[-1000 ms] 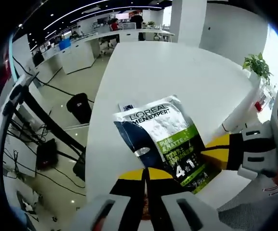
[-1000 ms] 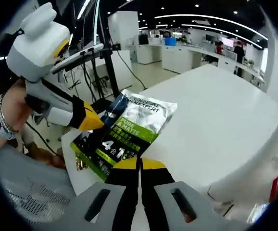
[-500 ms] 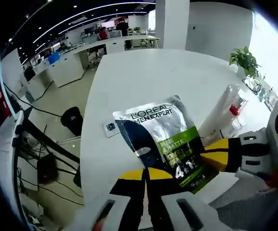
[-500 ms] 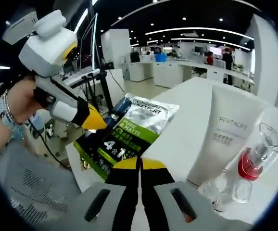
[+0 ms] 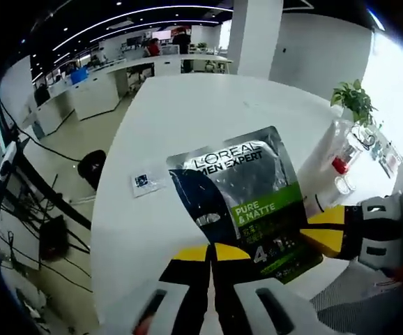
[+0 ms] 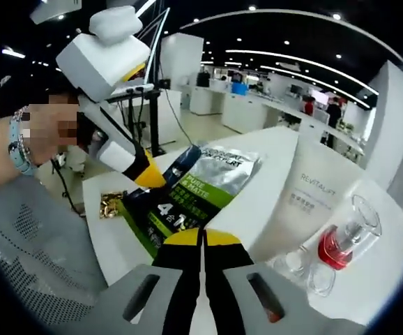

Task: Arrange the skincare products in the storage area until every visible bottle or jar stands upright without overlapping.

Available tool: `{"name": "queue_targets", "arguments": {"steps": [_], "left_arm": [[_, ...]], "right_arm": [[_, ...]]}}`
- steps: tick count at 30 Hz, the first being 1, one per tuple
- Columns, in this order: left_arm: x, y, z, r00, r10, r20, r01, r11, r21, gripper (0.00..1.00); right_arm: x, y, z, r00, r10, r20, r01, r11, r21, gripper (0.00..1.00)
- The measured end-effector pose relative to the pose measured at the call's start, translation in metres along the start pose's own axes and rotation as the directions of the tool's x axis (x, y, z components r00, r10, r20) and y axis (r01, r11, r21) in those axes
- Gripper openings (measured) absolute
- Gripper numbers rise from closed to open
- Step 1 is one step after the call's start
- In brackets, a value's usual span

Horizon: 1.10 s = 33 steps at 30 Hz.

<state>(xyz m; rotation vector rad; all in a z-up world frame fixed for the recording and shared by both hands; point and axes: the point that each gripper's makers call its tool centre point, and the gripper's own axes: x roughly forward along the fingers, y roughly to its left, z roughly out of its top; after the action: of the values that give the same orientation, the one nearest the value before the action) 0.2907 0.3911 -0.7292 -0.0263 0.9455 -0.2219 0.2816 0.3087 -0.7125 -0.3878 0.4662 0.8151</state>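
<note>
Above a white round-edged table (image 5: pixel 187 118), a silver, navy and green L'Oréal Men Expert sachet (image 5: pixel 247 202) is pinched between both closed grippers, left gripper (image 5: pixel 212 255) and right gripper (image 6: pixel 203 241); a white Revitalift tube (image 6: pixel 306 202) stands beside a clear red-filled bottle (image 6: pixel 341 241).

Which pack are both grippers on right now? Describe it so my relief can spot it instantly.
On the white table, near its front edge, both grippers' yellow-tipped fingers pinch a flat foil sachet. It is silver and navy with a green Pure & Matte band, unlike the upright white Revitalift tube and the clear red-filled bottle.
</note>
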Motion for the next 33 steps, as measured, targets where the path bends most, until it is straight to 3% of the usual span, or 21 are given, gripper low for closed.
{"name": "queue_targets", "arguments": {"steps": [3, 8, 10, 15, 20, 33], "left_arm": [[0.004, -0.001, 0.000, 1.000, 0.007, 0.005, -0.007, 1.000, 0.010, 0.00], [0.011, -0.004, -0.008, 1.000, -0.003, -0.022, 0.003, 1.000, 0.007, 0.00], [0.014, -0.005, -0.010, 0.999, 0.005, -0.032, -0.005, 1.000, 0.022, 0.00], [0.023, -0.007, -0.020, 0.997, 0.040, -0.073, -0.032, 0.994, 0.103, 0.00], [0.026, -0.009, -0.021, 0.996, 0.058, -0.067, -0.048, 0.989, 0.142, 0.00], [0.028, -0.009, -0.022, 0.995, 0.070, -0.067, -0.057, 0.983, 0.173, 0.01]], "right_arm": [[0.002, 0.000, -0.007, 1.000, -0.005, -0.018, 0.004, 0.998, -0.059, 0.00], [0.007, 0.001, -0.021, 0.998, 0.000, -0.067, -0.004, 0.998, -0.064, 0.00], [0.007, 0.001, -0.022, 0.997, -0.011, -0.071, 0.003, 0.993, -0.115, 0.00], [0.011, 0.002, -0.032, 0.995, -0.012, -0.103, -0.004, 0.989, -0.150, 0.00], [0.012, 0.003, -0.037, 0.992, -0.028, -0.124, -0.001, 0.975, -0.222, 0.00], [0.013, 0.004, -0.043, 0.989, -0.024, -0.145, -0.011, 0.972, -0.235, 0.00]]}}
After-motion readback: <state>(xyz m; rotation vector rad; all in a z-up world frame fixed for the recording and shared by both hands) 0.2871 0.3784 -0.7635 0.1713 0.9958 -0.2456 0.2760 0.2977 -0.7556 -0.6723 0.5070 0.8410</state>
